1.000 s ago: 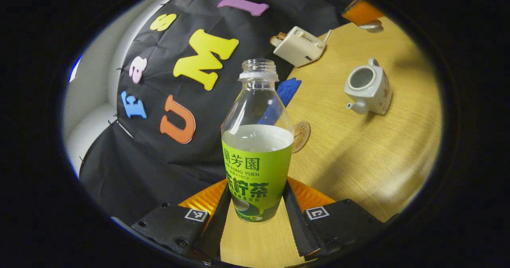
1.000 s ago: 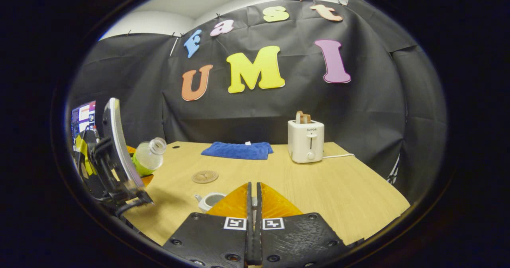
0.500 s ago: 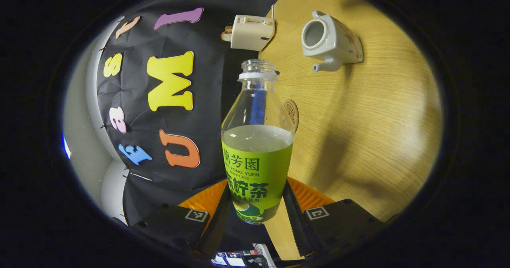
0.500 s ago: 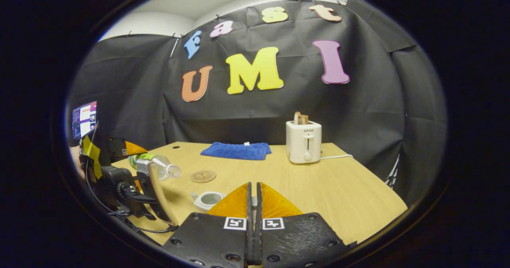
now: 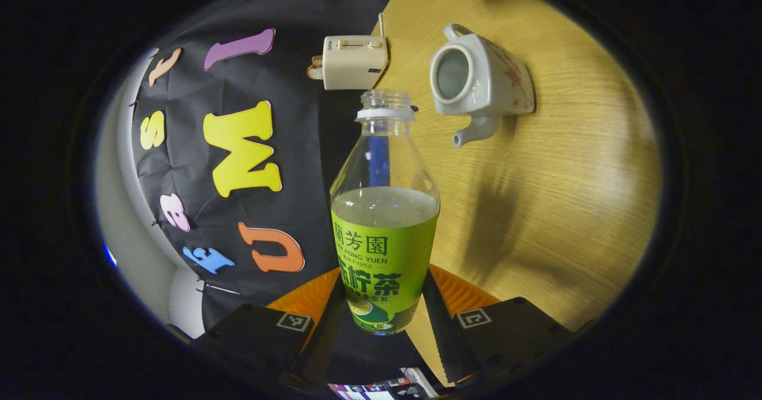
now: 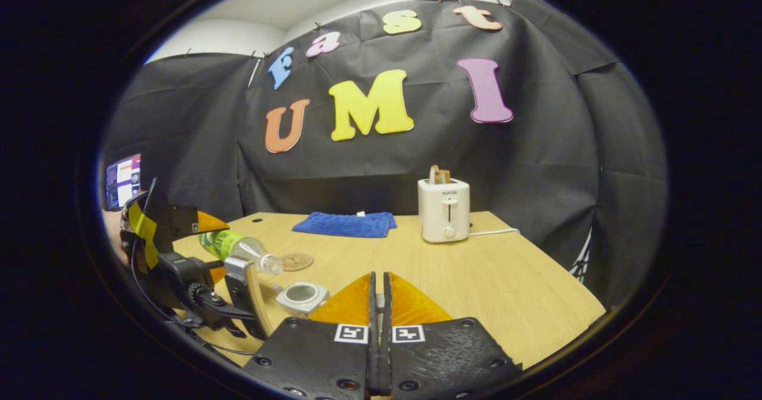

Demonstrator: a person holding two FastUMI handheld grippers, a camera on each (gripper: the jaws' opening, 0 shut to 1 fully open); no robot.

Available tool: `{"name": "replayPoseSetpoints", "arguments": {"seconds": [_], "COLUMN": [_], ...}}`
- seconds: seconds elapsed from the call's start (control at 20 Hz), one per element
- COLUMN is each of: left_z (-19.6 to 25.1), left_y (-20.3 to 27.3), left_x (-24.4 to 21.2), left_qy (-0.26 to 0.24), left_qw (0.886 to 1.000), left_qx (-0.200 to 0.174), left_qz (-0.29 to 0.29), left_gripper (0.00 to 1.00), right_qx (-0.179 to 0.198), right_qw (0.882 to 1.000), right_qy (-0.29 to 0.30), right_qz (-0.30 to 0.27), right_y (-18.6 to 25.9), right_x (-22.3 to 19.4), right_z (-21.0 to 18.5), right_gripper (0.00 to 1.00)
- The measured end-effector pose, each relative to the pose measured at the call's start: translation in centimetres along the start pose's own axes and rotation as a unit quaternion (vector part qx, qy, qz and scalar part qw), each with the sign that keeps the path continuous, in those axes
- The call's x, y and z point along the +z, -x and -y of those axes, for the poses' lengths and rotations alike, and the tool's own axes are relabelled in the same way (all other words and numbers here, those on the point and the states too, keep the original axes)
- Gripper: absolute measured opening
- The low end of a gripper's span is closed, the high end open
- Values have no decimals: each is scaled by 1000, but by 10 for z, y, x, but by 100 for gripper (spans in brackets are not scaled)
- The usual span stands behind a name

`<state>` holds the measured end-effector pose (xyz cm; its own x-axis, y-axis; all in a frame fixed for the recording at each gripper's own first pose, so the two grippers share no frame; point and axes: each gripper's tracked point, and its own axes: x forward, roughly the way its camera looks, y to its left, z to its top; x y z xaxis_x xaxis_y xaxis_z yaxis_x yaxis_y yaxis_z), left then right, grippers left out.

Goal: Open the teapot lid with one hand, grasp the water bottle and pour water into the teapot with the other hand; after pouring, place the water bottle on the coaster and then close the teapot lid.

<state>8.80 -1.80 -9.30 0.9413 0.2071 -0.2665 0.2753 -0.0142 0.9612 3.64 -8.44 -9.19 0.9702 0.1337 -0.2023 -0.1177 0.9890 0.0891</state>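
Holding the bottle (image 5: pixel 384 233) by its green-labelled lower body, the left gripper (image 5: pixel 381 316) had both fingers pressed against it. Bottle: uncapped, partly full, tipped almost level, its mouth just beside the teapot (image 5: pixel 476 84) in the left gripper view; seen in the right gripper view, the bottle (image 6: pixel 238 246) pointed toward the teapot (image 6: pixel 302 296), mouth close above its rim. Teapot: white, lid off, opening bare, on the table (image 6: pixel 476 281). Coaster (image 6: pixel 296 261): round, on the table just behind the bottle mouth. Right gripper (image 6: pixel 379 328): fingers drawn together, almost touching; whether they pinched anything could not be told. Cloth (image 6: pixel 345 224), blue, and toaster (image 6: pixel 443 209), white, stood at the table's far edge.
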Motion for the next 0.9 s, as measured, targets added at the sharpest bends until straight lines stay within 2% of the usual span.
{"name": "replayPoseSetpoints", "arguments": {"seconds": [0.1, 0.15, 0.45, 0.5, 0.9], "left_z": [-4, -5, -10, -11, -25], "left_y": [-1, 1, -1, 0, -1], "left_x": [7, 7, 11, 11, 11], "left_qy": [-15, -23, -76, -83, -134], "left_qw": [1000, 1000, 997, 996, 990], "left_qx": [5, 7, 19, 22, 49], "left_qz": [2, 3, -1, -3, -16], "left_gripper": [70, 74, 71, 74, 74], "right_qx": [-2, -2, -2, -2, -3], "right_qw": [1000, 1000, 1000, 1000, 1000], "right_qy": [-1, -2, -4, -3, -3], "right_qz": [0, 0, 2, 3, 5], "right_y": [1, 0, 2, 3, 5], "right_x": [0, 0, 0, 0, 1], "right_z": [3, 3, 5, 5, 7], "right_gripper": [0, 0, 0, 0, 0]}}
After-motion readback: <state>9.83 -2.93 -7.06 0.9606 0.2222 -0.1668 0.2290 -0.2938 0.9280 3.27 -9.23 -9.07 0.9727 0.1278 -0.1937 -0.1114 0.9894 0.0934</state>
